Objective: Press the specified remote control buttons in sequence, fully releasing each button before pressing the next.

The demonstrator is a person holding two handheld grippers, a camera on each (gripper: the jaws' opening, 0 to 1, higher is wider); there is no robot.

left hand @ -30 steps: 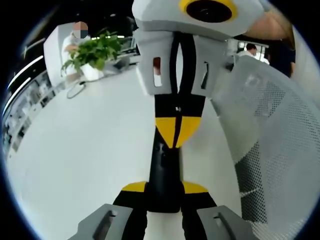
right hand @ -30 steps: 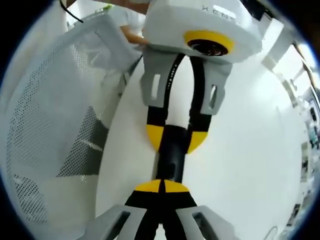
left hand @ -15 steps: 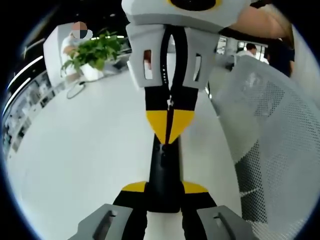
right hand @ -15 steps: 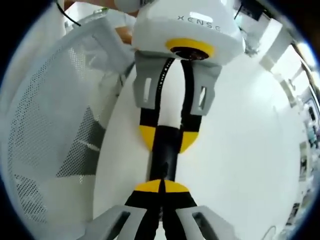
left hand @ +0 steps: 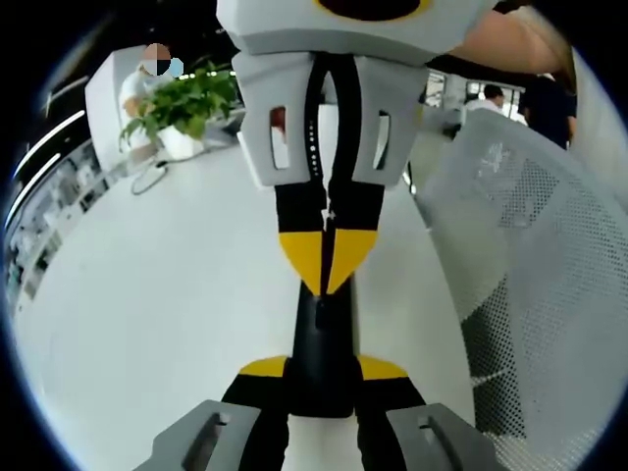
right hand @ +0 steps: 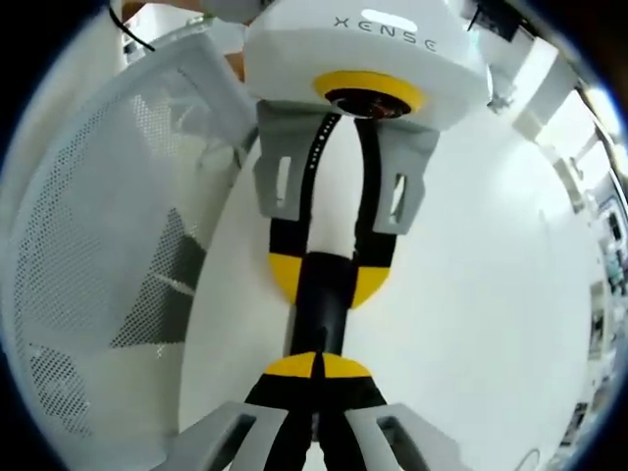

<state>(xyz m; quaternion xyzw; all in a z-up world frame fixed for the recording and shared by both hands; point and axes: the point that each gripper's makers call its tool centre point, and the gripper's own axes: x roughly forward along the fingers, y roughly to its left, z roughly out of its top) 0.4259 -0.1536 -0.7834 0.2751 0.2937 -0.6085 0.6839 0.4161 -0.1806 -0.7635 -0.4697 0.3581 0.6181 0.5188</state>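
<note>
So the left gripper [left hand: 324,371] has its fingers [left hand: 263,367] parted just wide enough to take the remote [left hand: 322,339], and they're clamped on it from both sides. The remote is a slim black bar, smooth and matte, running straight out between the yellow pads and held up over the bench [left hand: 147,294]. I can't make out any buttons on it from either angle.

The right gripper [left hand: 324,280] comes in from the top of the left gripper view, pointing back at the camera. Its two fingers are pressed together, the yellow tips forming one wedge, and the point of that wedge sits right on the remote's upper face. It looks like contact, no gap that I can see.

Same story from the right gripper view: the right gripper [right hand: 316,365] has its yellow tips meeting along a thin seam against the near end of the remote [right hand: 319,319], and the left gripper [right hand: 327,280] opposite pinches the far end between two rounded yellow pads. Both grippers have black fingers, grey slotted brackets and white glossy bodies.

The bench is plain glossy white. A white mesh chair [left hand: 530,255] with a perforated back stands beside it, and a leafy green plant [left hand: 186,98] in a white pot sits at the far end.
</note>
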